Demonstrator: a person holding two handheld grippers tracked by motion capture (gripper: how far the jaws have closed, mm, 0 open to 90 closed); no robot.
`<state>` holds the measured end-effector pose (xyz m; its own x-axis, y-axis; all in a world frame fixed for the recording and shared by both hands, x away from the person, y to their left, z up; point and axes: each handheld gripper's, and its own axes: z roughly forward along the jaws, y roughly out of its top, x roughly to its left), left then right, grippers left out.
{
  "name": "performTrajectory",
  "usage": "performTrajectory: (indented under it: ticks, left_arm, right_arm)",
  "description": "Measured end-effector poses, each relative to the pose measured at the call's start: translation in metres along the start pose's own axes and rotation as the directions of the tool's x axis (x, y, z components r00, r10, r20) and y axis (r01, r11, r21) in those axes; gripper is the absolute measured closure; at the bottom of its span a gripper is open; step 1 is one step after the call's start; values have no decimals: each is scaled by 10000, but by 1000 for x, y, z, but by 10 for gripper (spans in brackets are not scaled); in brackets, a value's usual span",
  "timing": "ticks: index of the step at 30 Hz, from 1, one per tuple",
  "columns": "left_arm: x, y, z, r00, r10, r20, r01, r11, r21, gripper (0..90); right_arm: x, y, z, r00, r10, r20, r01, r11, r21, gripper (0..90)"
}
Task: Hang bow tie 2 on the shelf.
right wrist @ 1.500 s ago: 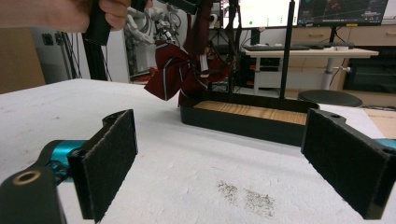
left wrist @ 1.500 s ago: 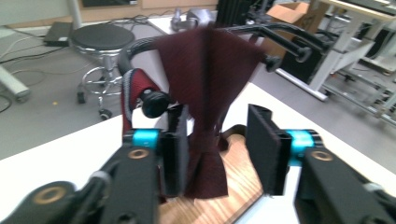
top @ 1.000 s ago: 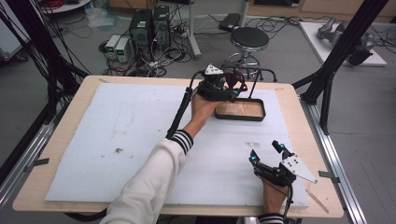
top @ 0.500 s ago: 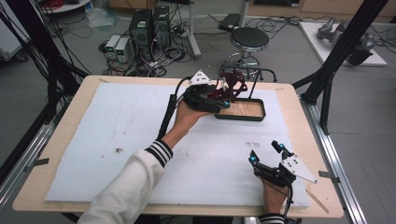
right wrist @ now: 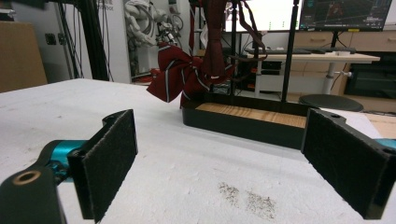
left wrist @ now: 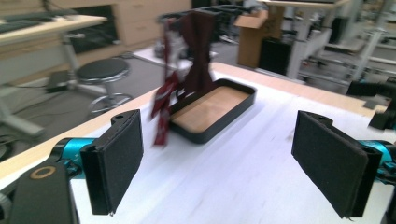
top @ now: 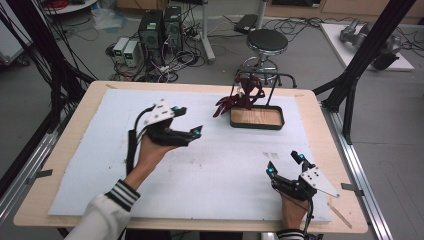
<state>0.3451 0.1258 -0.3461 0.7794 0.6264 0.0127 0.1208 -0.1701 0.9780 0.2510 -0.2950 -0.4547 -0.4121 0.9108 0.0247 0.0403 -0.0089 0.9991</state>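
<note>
Striped maroon bow tie [right wrist: 180, 77], seemingly fabric, droops beside wood-floored black tray [top: 257, 118]; both tools gape, empty.

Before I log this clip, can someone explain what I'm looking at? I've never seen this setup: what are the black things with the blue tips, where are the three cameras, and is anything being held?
There is no robot here. A person stands at a table and holds a hand-operated set of tongs in each hand: the left tongs and the right tongs. One picture comes from a camera above the table; each of the other two comes from a camera riding on one set of tongs, looking out between its two black padded jaws. Both sets are open and hold nothing. On the white foam sheet stands a black tray with a wooden floor, carrying a thin black rack. Dark red striped bow ties hang from that rack.
</note>
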Motion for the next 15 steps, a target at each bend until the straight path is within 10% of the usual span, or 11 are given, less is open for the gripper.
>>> performTrajectory:
  ticks: [6,15]
  left_arm:
    - [13,-42,-65,9958,156,-908,-202,9985,-504,164]
    - [23,-92,-114,9847,-379,-1701,176,9927,-1193,156]
  right_arm:
    - [0,0,0,10000,-1,35,1,10000,-13,98]
    - [0,0,1,9999,90,118,-91,10000,33,98]
